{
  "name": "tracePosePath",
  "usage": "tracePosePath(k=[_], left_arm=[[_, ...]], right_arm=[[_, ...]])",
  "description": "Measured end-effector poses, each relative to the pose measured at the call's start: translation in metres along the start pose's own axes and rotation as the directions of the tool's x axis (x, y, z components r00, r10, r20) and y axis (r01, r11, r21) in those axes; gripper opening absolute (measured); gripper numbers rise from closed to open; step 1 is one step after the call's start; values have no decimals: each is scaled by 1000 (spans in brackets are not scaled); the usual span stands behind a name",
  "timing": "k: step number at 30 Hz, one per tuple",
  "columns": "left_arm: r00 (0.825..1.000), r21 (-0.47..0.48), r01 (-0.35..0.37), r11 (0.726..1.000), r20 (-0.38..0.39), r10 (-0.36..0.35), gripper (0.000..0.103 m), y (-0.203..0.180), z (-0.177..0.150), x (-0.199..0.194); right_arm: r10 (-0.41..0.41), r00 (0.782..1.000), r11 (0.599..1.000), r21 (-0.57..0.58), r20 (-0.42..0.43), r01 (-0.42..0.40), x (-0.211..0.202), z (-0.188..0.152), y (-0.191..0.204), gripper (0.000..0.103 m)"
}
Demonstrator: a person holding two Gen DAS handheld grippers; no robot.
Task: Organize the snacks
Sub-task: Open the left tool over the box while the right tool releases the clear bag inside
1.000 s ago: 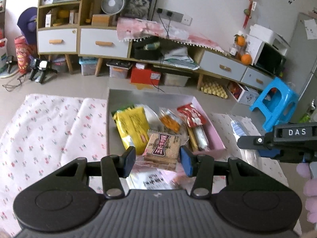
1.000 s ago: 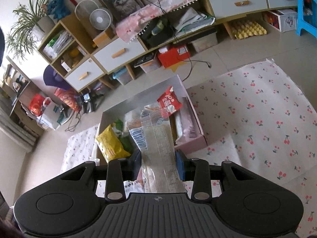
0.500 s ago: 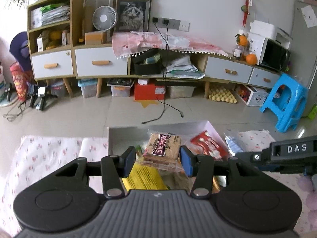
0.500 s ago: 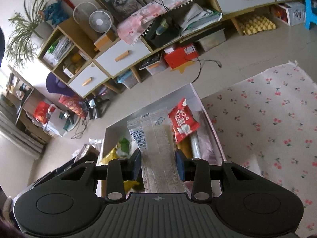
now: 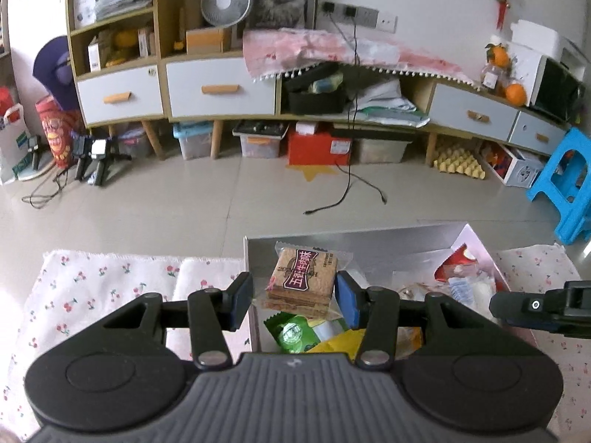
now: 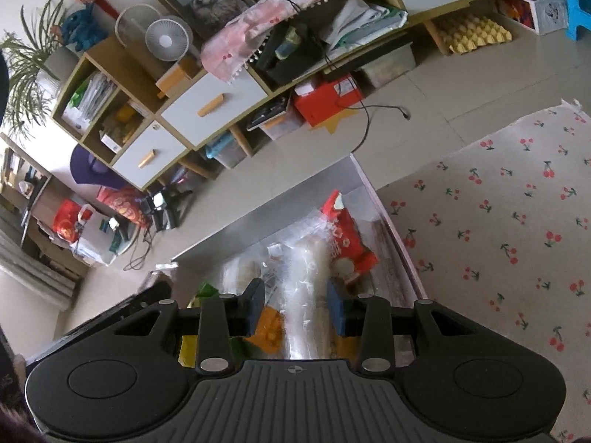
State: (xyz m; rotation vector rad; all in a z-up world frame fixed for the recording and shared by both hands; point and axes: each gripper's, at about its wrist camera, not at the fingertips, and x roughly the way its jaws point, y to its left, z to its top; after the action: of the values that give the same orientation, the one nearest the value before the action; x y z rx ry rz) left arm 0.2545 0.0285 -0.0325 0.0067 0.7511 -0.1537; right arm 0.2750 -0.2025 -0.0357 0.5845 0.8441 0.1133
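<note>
Snacks fill the open box (image 5: 424, 254) that sits on the cherry-print cloth (image 5: 110, 277), with the floor and a long cabinet beyond. Seen from the left wrist, the left gripper (image 5: 294, 297) is closed to a narrow gap on a brown biscuit packet (image 5: 303, 277), its blue pads pressing the packet's two sides, and the packet hangs over the box's near left part, above a green wrapper (image 5: 291, 332) and a yellow bag (image 5: 340, 339). That packet looks like a stack of flat, stiff wafers in thin film: light, firm across the pinch, but likely to crack under hard squeezing, so the side edges are the sound place to hold. The other tool's black finger pokes in at the right edge. Seen from the right wrist, the right gripper (image 6: 295, 308) pinches a long clear-wrapped packet (image 6: 308, 277) near its lower end, the rest reaching out over the box toward a red bag (image 6: 347, 240). Its contents are hard to read through the glare, perhaps pale sticks or a roll. The film looks slick and soft, so it may sag or slip; a hold nearer its middle would steady it.
</note>
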Motion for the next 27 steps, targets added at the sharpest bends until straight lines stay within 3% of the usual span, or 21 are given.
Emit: tracePosePath(k=[8,10,12,18,27], left_arm=[[1000,-15,11,1000,-15,-11,47,2,-3,2],[1000,-23,10,1000,-15,-10,65,2,-3,1],[1000,-21,0,1000,-3,0,67,2,0,2],[1000,-7,-7,1000,17,7,80,-2,0,-10],[999,50,-25,998,46,23,94,-15,-8,-40]], right_arm=[[1,1000,1000,-23,4,-1,3,0,2,39],[2,1000,1000,-23,1,-2,2,0,2,39],[0,1000,1000,-16,-7,-1,0,0,1,41],[2,1000,1000,-11,-1,-2,-11,0,-1,63],[-19,1000,999,-39,2,20,-43,-10,5,83]])
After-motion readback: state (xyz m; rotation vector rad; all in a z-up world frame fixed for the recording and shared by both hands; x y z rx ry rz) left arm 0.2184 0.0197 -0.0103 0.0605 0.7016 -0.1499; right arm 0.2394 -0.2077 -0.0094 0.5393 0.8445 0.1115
